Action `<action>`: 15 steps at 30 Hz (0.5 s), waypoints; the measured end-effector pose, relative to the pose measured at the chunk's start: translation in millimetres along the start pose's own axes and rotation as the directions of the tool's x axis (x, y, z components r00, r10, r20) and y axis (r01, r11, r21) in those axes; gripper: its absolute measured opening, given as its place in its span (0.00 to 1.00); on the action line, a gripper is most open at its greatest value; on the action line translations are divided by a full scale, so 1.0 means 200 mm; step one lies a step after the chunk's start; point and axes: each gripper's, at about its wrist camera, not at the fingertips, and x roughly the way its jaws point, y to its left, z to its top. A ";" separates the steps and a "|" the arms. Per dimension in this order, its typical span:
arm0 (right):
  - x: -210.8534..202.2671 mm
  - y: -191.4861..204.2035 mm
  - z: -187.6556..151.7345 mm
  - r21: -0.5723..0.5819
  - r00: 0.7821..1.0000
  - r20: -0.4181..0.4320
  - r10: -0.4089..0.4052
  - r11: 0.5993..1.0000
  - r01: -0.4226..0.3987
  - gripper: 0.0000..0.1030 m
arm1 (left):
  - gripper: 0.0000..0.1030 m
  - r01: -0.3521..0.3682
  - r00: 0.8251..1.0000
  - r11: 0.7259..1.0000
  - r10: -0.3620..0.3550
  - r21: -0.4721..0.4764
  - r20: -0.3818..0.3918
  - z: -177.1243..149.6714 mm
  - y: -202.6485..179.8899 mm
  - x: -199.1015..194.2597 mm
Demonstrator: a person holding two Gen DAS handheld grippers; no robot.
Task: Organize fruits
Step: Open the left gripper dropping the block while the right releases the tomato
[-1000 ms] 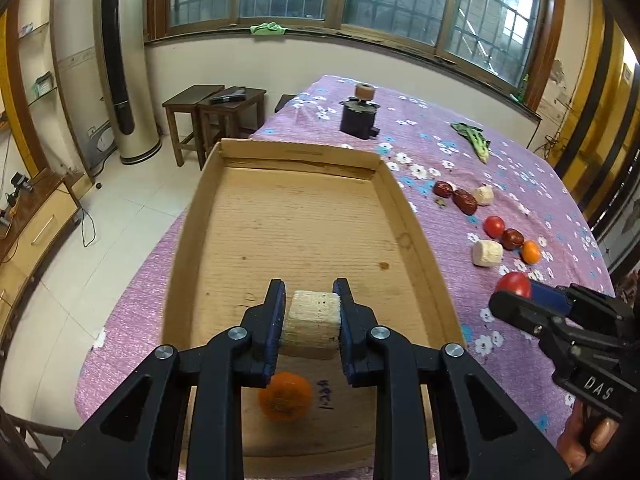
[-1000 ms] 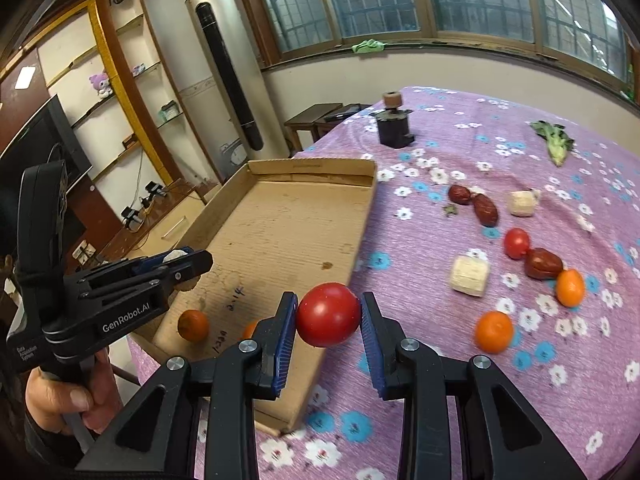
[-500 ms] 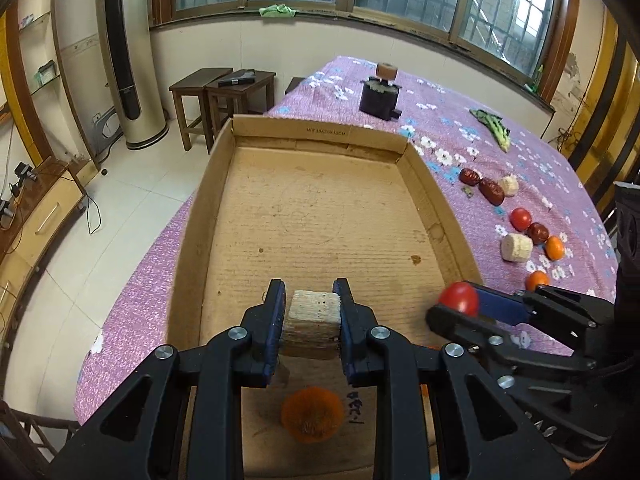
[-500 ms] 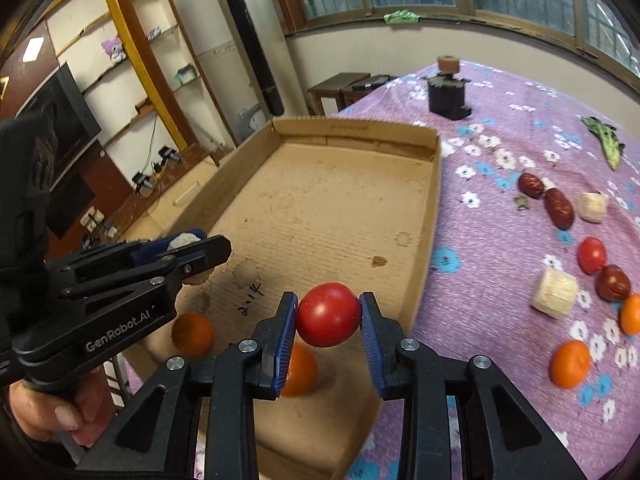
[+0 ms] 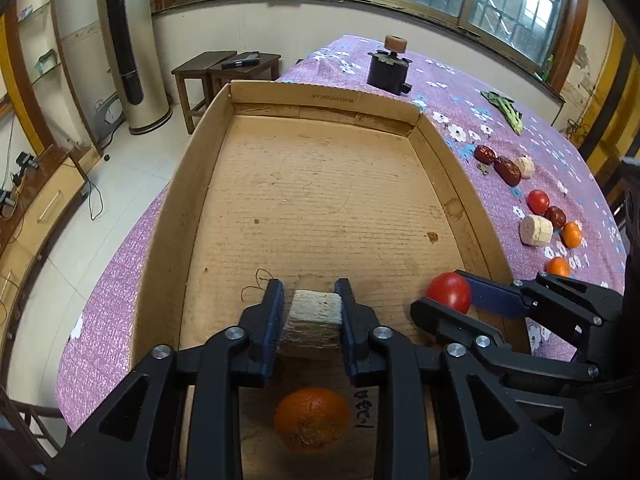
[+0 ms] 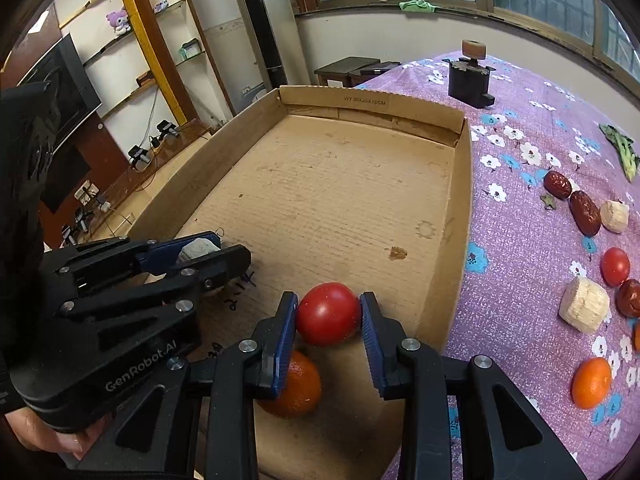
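Observation:
My left gripper [image 5: 311, 312] is shut on a pale cut sugarcane chunk [image 5: 314, 320], held low over the near end of the cardboard box [image 5: 328, 98]. An orange [image 5: 312, 418] lies on the box floor below it. My right gripper [image 6: 329, 318] is shut on a red tomato [image 6: 328, 314] above the box's near right corner, with another orange [image 6: 300, 388] under it. In the right wrist view the left gripper [image 6: 208, 256] is at the left, holding the chunk [image 6: 198, 249]. In the left wrist view the right gripper holds the tomato [image 5: 449, 292] at the right.
On the purple flowered cloth [image 6: 532, 168] right of the box lie red dates [image 6: 584, 208], a small tomato [image 6: 615, 266], pale chunks [image 6: 584, 305], oranges [image 6: 591, 383] and a green vegetable [image 6: 622, 148]. A dark stand [image 6: 469, 80] sits at the far end.
My right gripper has carried the tomato left from over the cloth to over the box's near right corner. My left gripper has lowered slightly with the chunk still in it.

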 end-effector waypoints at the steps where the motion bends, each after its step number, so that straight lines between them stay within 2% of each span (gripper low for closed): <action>1: -0.01 0.00 0.00 -0.002 1.000 0.003 -0.001 1.000 0.001 0.32 | 0.35 -0.003 1.000 1.000 0.003 -0.006 -0.001 0.00 0.00 0.00; 3: -0.02 0.00 -0.01 -0.002 1.000 0.006 -0.001 1.000 0.001 0.32 | 0.40 -0.004 1.000 1.000 0.004 -0.016 0.005 0.00 0.01 -0.02; 6: -0.05 -0.01 -0.02 0.005 1.000 0.021 0.001 1.000 -0.001 0.45 | 0.41 0.001 1.000 1.000 0.000 -0.026 0.008 0.00 0.02 -0.04; 7: -0.07 -0.01 -0.02 0.008 1.000 0.028 -0.002 1.000 0.002 0.49 | 0.45 0.001 1.000 1.000 -0.001 -0.028 0.010 0.00 0.02 -0.05; 10: -0.12 -0.02 -0.04 0.011 0.999 0.046 0.003 1.000 -0.004 0.50 | 0.58 -0.008 1.000 1.000 0.009 -0.028 0.026 0.00 0.01 -0.09; 15: -0.23 -0.04 -0.08 0.028 0.997 0.077 0.002 1.000 -0.004 0.51 | 0.58 -0.009 0.999 1.000 0.010 -0.014 0.049 -0.01 -0.03 -0.15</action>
